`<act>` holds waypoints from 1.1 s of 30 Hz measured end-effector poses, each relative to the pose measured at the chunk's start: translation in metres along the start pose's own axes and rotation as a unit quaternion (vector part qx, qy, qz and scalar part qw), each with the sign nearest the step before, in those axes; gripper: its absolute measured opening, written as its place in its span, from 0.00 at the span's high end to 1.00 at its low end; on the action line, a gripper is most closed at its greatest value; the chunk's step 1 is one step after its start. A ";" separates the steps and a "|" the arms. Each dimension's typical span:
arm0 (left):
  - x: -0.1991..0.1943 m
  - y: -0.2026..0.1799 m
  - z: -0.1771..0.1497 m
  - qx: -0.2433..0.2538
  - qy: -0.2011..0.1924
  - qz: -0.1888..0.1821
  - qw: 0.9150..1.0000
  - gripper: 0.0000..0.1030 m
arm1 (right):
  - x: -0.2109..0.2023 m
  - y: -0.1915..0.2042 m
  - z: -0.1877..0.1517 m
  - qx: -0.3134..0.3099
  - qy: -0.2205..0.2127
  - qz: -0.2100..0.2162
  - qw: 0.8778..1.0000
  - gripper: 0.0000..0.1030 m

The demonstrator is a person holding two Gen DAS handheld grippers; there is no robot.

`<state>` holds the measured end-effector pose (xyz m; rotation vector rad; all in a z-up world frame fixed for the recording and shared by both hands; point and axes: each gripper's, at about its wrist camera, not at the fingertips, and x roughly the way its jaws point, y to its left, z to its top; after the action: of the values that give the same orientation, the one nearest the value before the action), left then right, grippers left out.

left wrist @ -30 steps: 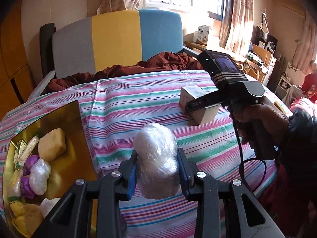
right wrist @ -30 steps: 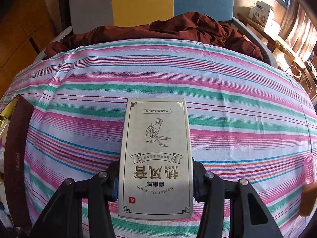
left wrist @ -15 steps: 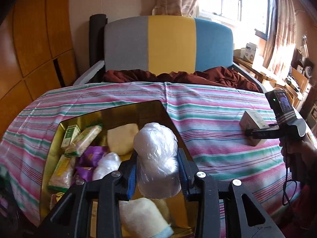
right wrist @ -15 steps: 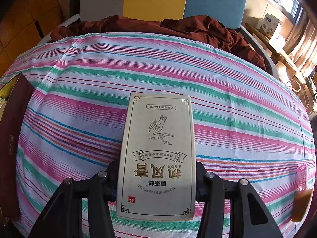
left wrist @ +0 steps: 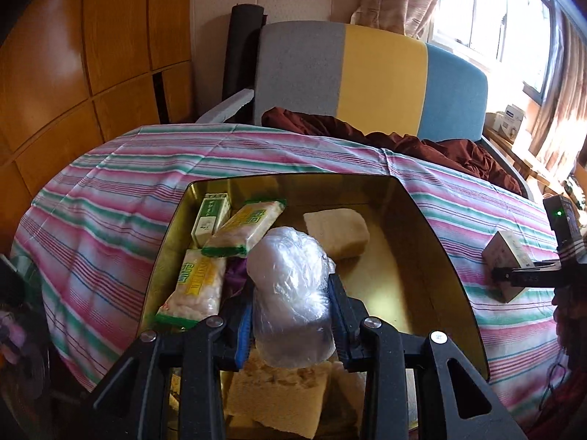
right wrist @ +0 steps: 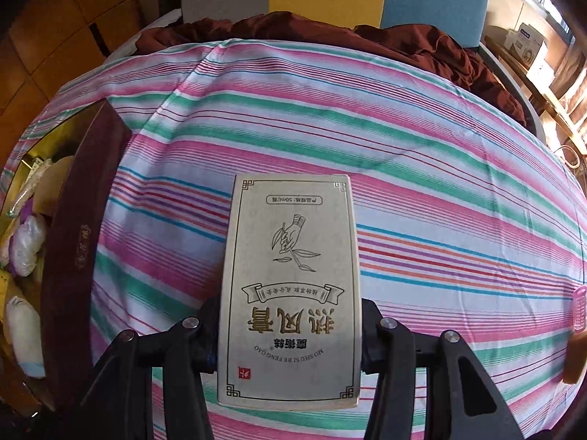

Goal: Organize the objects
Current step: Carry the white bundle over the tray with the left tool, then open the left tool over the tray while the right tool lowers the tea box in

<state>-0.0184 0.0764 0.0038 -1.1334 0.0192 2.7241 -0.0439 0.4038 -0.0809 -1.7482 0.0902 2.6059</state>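
Left gripper (left wrist: pixel 291 311) has swung from over the striped cloth (right wrist: pixel 422 168) to above the gold box (left wrist: pixel 433 242).
It clamps the plastic-wrapped bundle (left wrist: pixel 290 293) over what look like snack packets (left wrist: pixel 242 233); right gripper (right wrist: pixel 288 333) grips the cream carton (right wrist: pixel 290 286) above the cloth.

Plastic-wrapped bundle (left wrist: pixel 290 293) over gold tray (left wrist: pixel 433 242), beige box (right wrist: pixel 291 289)

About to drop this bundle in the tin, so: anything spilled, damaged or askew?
Nothing spilled or damaged. The gold tin is crowded on its left; snack packets overlap at angles. The left gripper holds the plastic-wrapped bundle, the right gripper the box, print upside down.
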 end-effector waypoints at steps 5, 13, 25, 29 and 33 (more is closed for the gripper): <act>-0.006 0.035 0.000 -0.040 -0.006 0.011 0.999 0.65 | -0.030 0.037 0.004 -0.004 -0.049 0.035 0.998 0.50; -0.019 0.081 -0.002 -0.093 -0.012 0.035 0.995 0.65 | -0.060 0.127 0.014 -0.078 -0.102 0.101 0.987 0.50; -0.024 0.095 -0.010 -0.108 -0.008 0.040 0.993 0.65 | -0.019 0.197 0.007 -0.134 -0.061 0.090 0.985 0.49; -0.021 0.090 -0.011 -0.101 -0.006 0.034 0.994 0.65 | -0.016 0.194 0.001 -0.132 -0.055 0.089 0.986 0.47; -0.017 0.084 -0.012 -0.095 0.000 0.028 0.995 0.65 | -0.024 0.185 -0.002 -0.122 -0.067 0.091 0.986 0.47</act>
<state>-0.0135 -0.0103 0.0021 -1.1990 -0.2163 2.8254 -0.0391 0.2192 -0.0510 -1.6992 -0.0778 2.9714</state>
